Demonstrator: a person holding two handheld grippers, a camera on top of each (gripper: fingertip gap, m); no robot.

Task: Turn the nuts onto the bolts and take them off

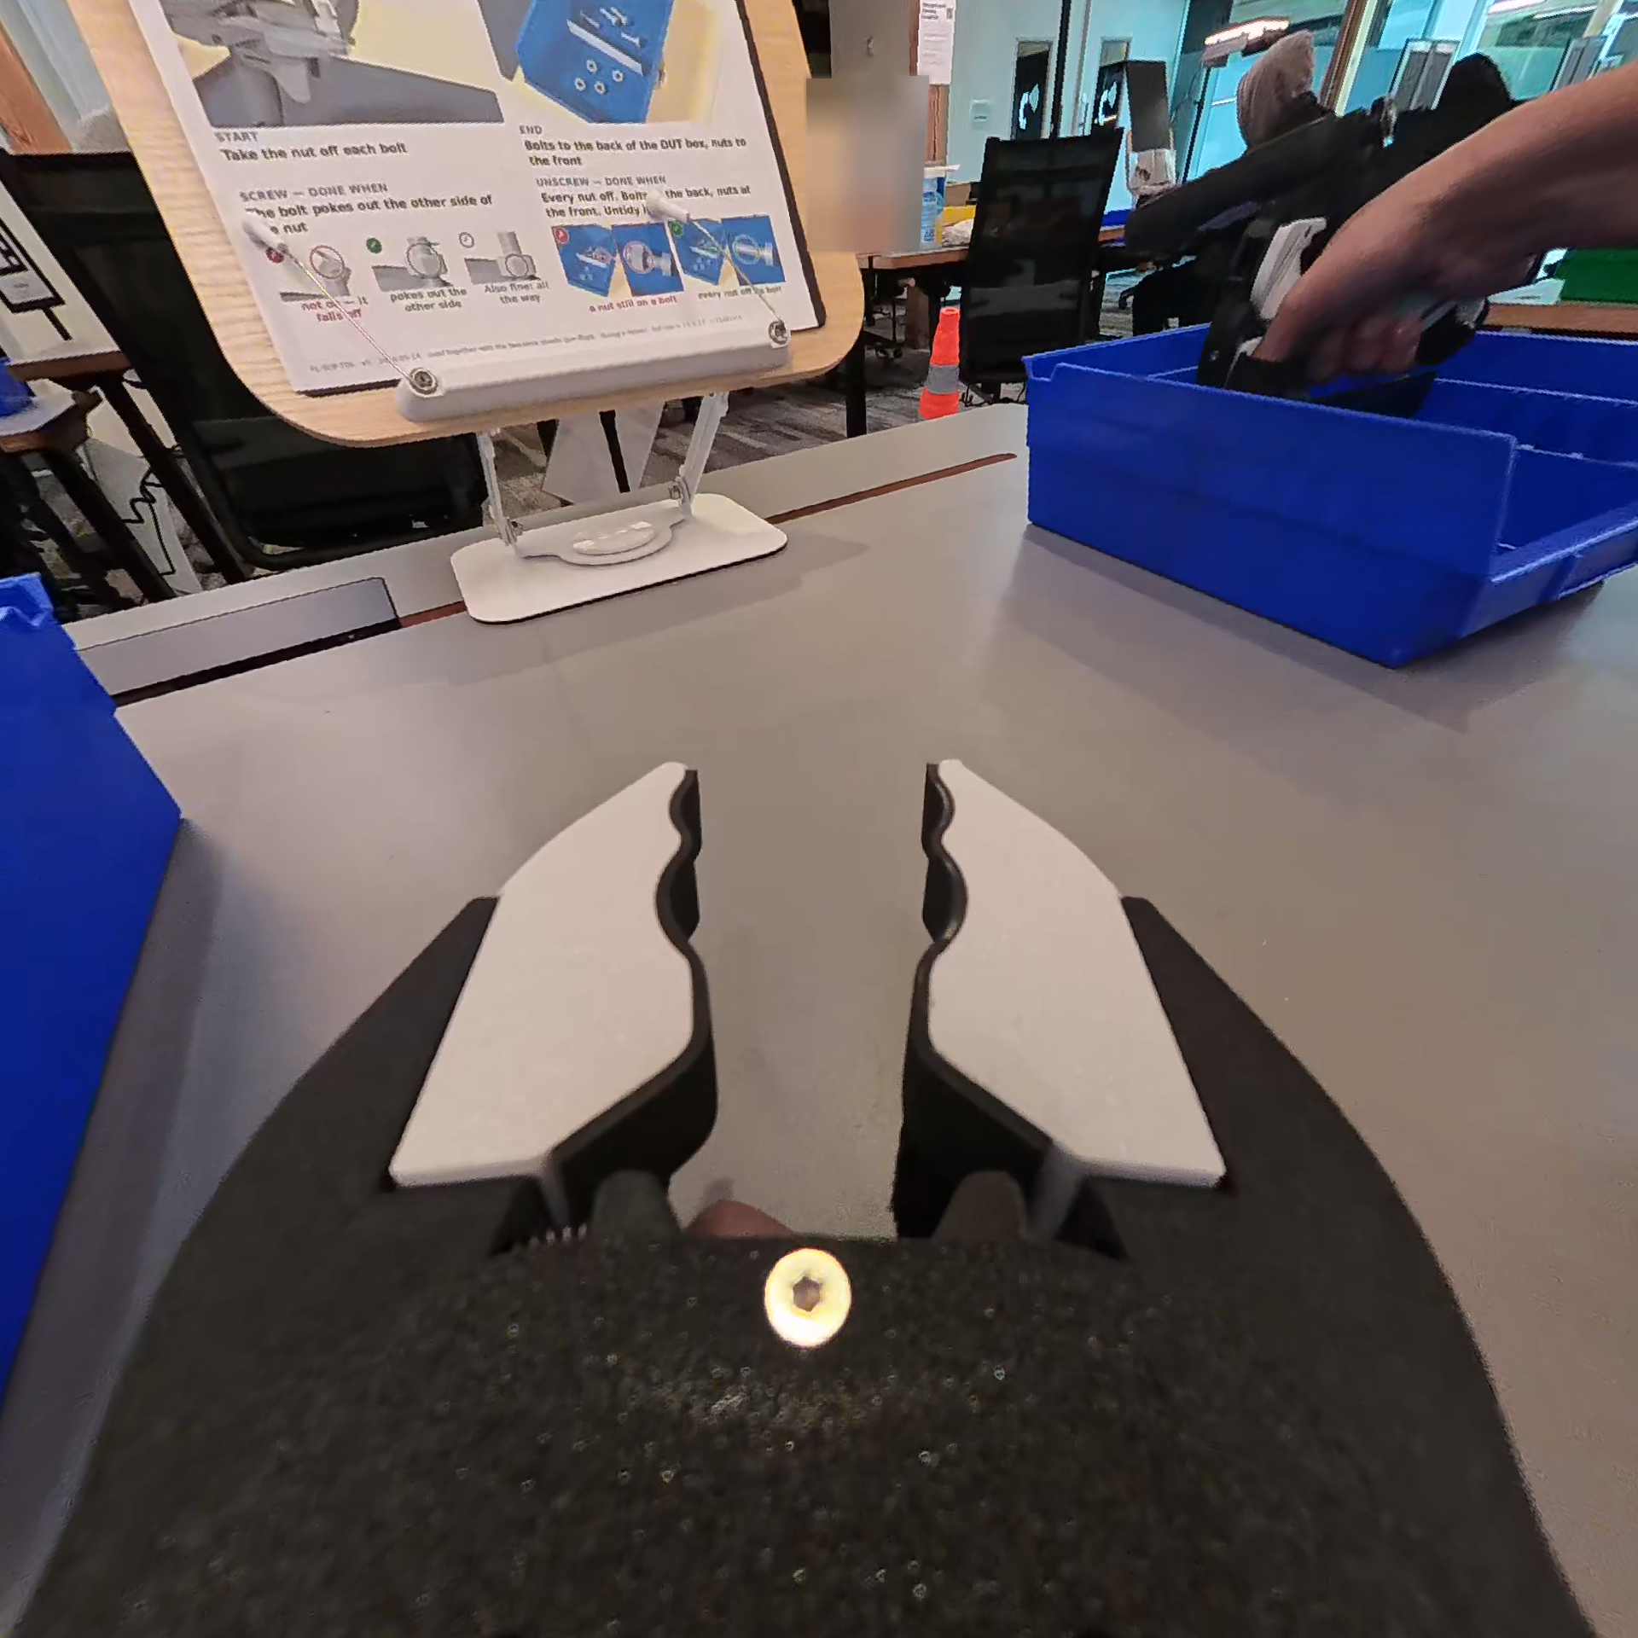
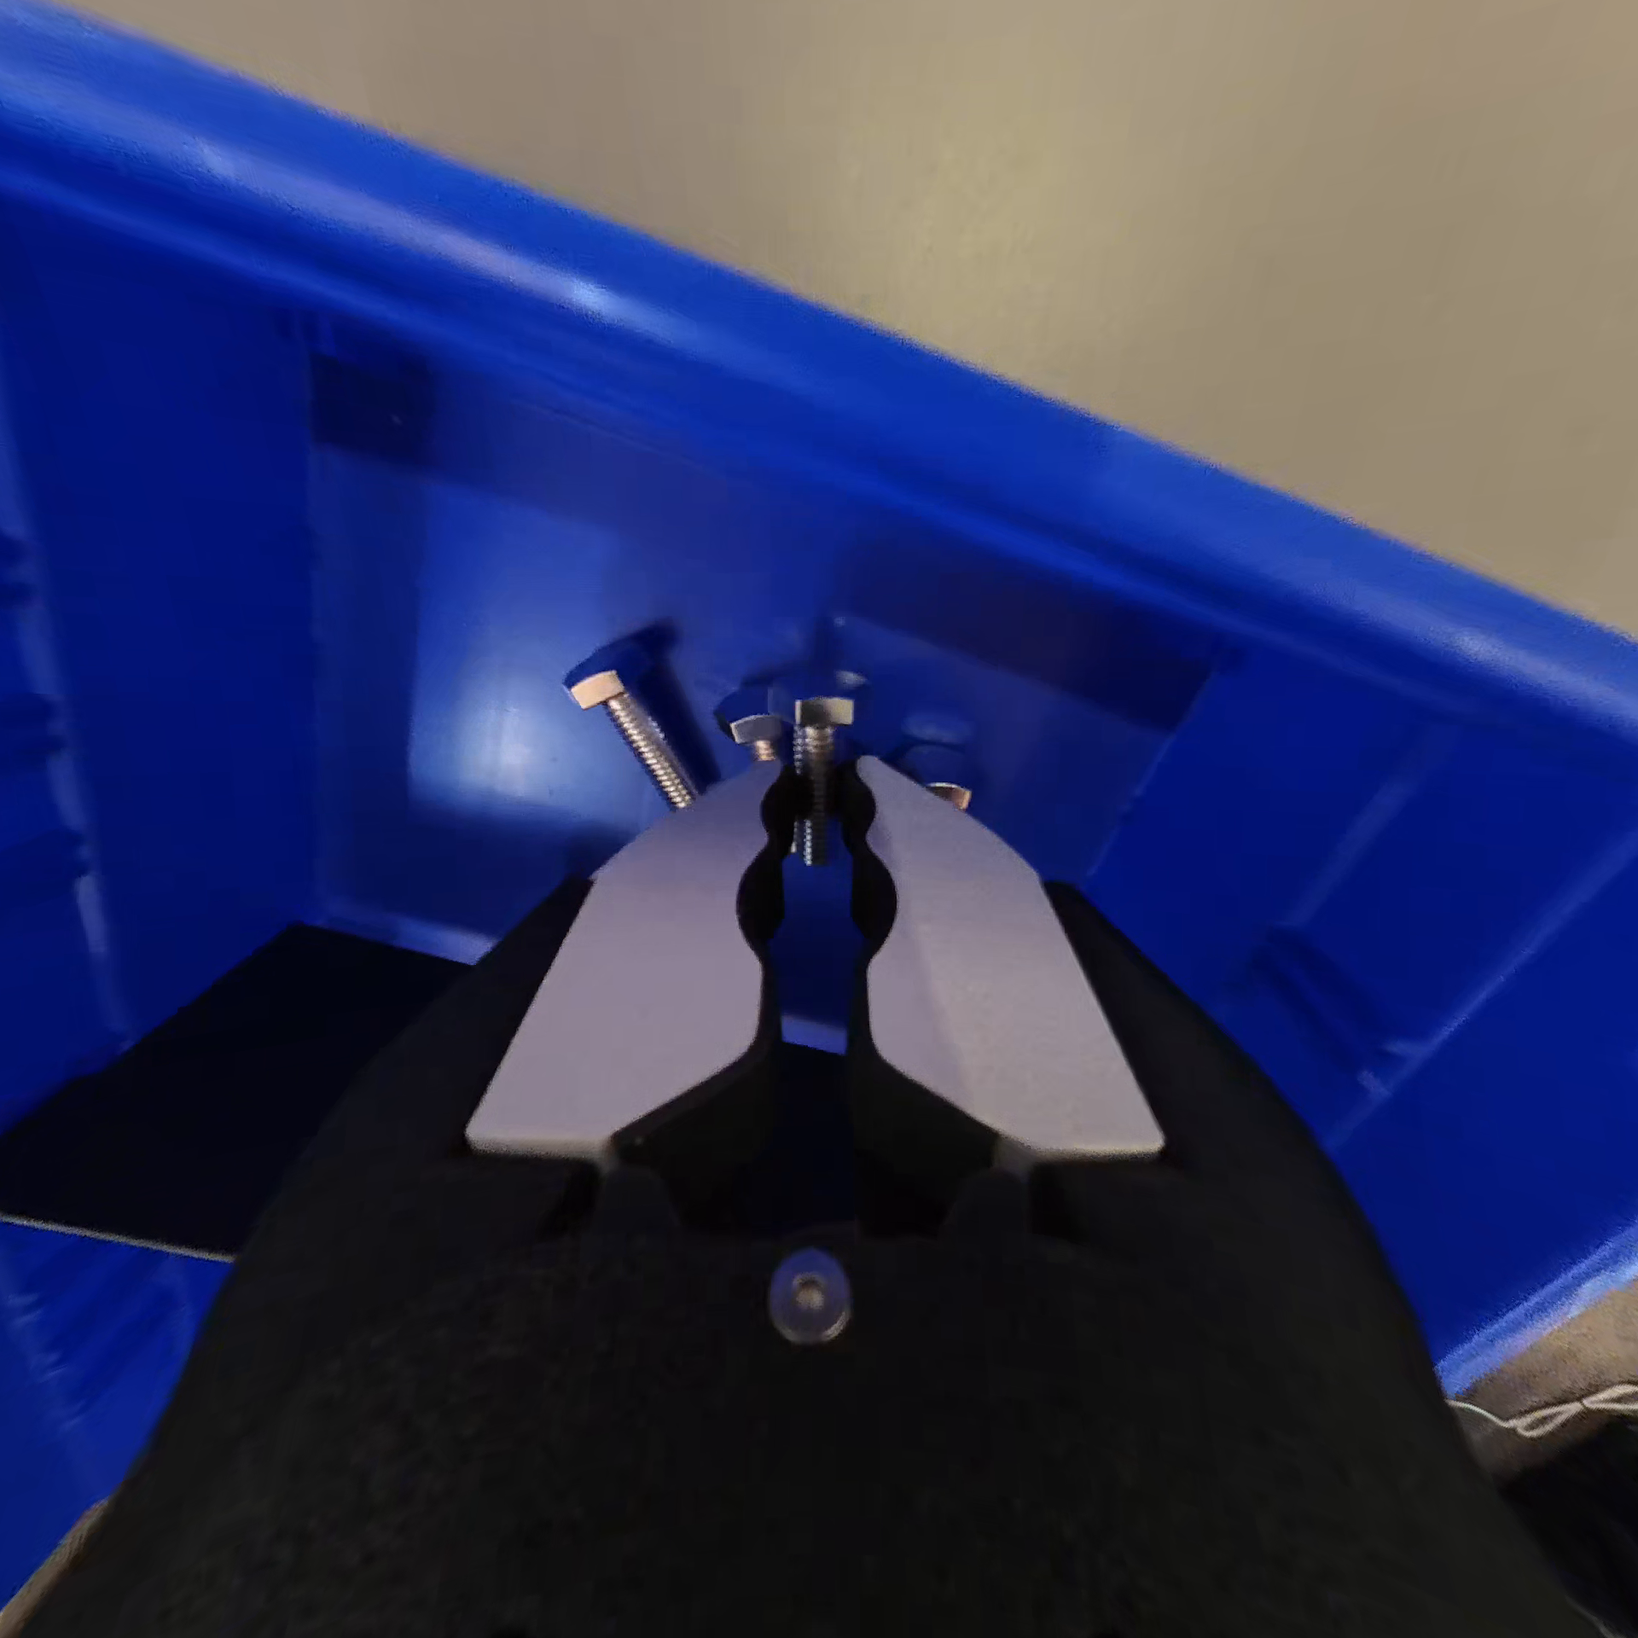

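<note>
Nearest the camera in the left wrist view is the left gripper (image 1: 808, 798), low over the grey table (image 1: 886, 638), with its two white fingers (image 1: 567, 966) spread wide and nothing between them. Far off on the left stands a paper sheet on a wooden stand (image 1: 496, 222). To the right sits the blue bin (image 1: 1267, 523), and a hand (image 1: 1383, 292) reaches the right gripper (image 1: 1321, 381) down into it. In the right wrist view, the right gripper (image 2: 814, 780) has its fingers almost together, pinching the thin bolt (image 2: 814, 798) by its threads near the tips. It looks like this bolt is being picked out of the bin. To do that well, I think the grip should stay firm and the lift should go slow and straight, because round threads can slip and spin. The other bolts lie very close, so a bump could knock them. The empty left gripper could then come over to help with a nut. The bolt is small, shiny and silver, with a six-sided head at the far end. Left of it lies a longer bolt (image 2: 634, 744), a third bolt (image 2: 755, 734) is just beside it, and to the right a bit of another metal piece (image 2: 950, 793) peeks out. No nut is seen on the held bolt.
</note>
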